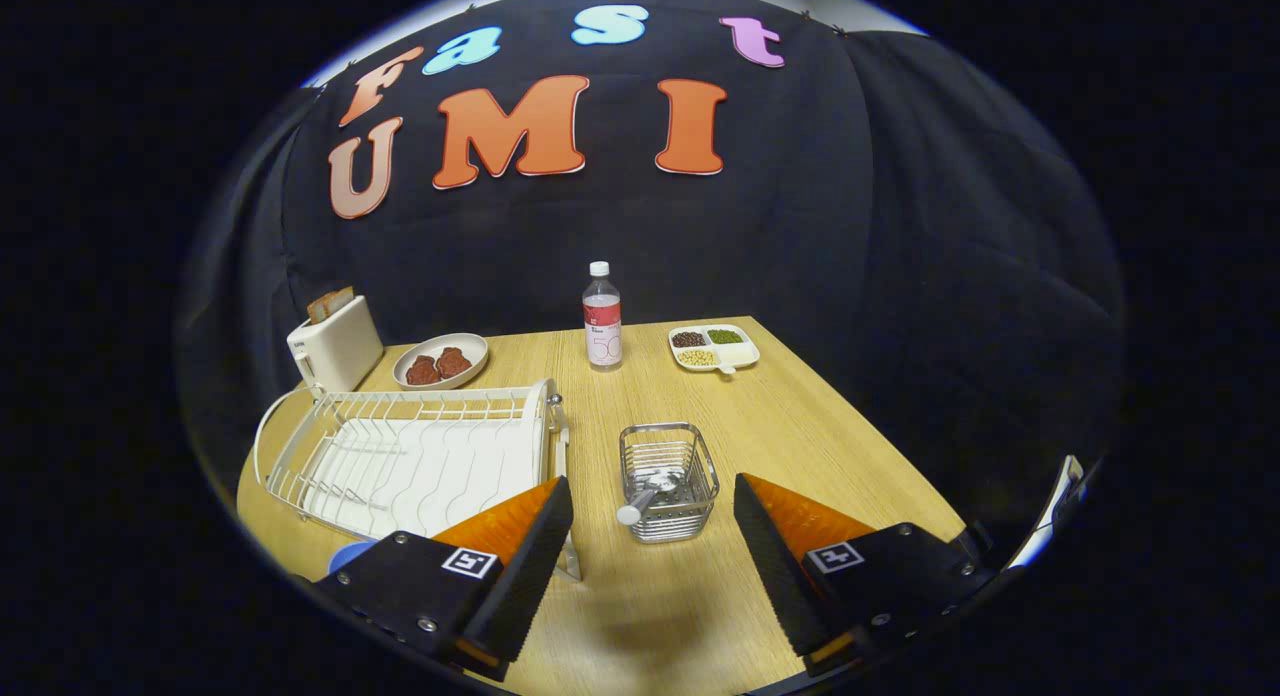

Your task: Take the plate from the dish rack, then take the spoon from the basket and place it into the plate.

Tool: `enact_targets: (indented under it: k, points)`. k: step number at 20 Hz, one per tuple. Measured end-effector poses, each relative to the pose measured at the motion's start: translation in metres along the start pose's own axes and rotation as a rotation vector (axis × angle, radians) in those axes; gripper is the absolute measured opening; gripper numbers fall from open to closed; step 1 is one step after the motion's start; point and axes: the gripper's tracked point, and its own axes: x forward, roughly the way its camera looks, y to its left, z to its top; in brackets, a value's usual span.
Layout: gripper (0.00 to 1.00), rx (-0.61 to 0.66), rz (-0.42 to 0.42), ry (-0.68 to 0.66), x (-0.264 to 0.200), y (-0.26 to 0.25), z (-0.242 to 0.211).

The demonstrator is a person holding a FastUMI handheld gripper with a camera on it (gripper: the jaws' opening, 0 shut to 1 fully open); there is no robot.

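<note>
My gripper [652,491] hovers open above the wooden table [800,426], nothing held between its fingers. Just ahead of them, in the gap, stands a small wire basket [668,446] with a metal spoon [648,498] leaning inside, its handle end pointing toward me. To the left lies the white wire dish rack [410,456], its slots bare. A blue rounded edge, apparently the plate [350,554], peeks out by the rack's near corner, mostly hidden behind the left finger.
Behind the rack stand a white toaster [335,351] with bread and a beige dish of meat pieces [440,361]. A water bottle [602,321] and a divided tray of beans [713,348] sit at the table's far edge.
</note>
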Motion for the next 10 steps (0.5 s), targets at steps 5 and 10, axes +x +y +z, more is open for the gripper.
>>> enact_targets:
  k: [5, 10]
  points:
    - [0.61, -0.105, 0.018, 0.015, 0.032, 0.002, -0.023]
    - [0.19, -0.087, 0.032, 0.058, 0.048, 0.001, -0.038]
